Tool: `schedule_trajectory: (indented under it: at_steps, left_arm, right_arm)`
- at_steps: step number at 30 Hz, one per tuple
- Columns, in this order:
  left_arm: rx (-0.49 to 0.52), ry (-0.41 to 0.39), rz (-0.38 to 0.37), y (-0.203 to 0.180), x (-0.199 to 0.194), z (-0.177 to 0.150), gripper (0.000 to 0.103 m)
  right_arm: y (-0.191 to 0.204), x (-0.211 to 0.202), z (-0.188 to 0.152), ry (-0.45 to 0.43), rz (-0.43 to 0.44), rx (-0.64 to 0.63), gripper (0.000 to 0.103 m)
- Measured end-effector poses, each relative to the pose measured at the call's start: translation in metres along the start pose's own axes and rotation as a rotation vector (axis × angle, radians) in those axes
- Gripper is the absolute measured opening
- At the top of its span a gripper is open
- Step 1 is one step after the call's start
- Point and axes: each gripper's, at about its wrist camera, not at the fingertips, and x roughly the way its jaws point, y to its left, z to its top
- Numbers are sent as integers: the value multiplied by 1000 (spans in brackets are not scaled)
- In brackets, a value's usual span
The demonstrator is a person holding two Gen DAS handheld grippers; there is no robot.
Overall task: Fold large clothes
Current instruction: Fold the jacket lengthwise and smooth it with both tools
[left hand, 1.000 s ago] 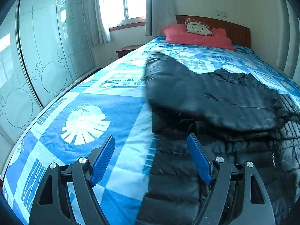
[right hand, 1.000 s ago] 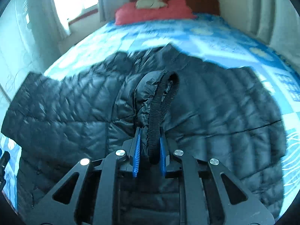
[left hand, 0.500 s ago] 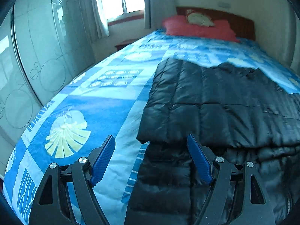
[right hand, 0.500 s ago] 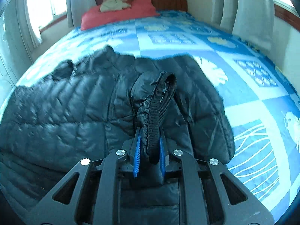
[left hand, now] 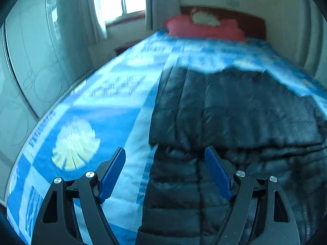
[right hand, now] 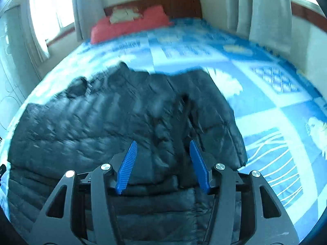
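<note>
black quilted puffer jacket [left hand: 235, 110] lies folded across the bed's blue patterned bedspread [left hand: 106, 122], the right hand-held gripper [right hand: 163, 163] having just spread its jaws and released the ribbed cuff, the left hand-held gripper [left hand: 165, 171] wide and empty above the jacket's edge.

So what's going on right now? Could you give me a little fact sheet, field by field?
place: bed with blue patterned cover
garment: black puffer jacket lying on bed, partly folded
left gripper: open, holding nothing
right gripper: jaws just opened, jacket cuff released
pillow: red, by the headboard
</note>
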Motion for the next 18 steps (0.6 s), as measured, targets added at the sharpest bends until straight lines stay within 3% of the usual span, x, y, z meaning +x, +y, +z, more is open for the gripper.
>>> schedule_trajectory:
  at_steps: [3, 6, 8, 11, 15, 18]
  left_arm:
    - [50, -72, 25, -18, 6, 27, 79]
    - [71, -65, 68, -30, 41, 38, 79]
    - [82, 10, 119, -32, 78, 34, 79]
    - [77, 108, 105, -27, 110, 22, 80]
    - [84, 95, 112, -24, 97, 30, 79]
    - [51, -4, 85, -21, 67, 46, 79]
  right_arm:
    - [29, 16, 9, 18, 44, -31, 53]
    - [53, 45, 6, 66, 45, -88, 53]
    - [61, 65, -4, 113, 20, -129, 55]
    - [58, 75, -12, 122, 37, -118, 57]
    - [61, 68, 1, 129, 45, -121, 57]
    - [59, 60, 17, 81, 82, -83, 59]
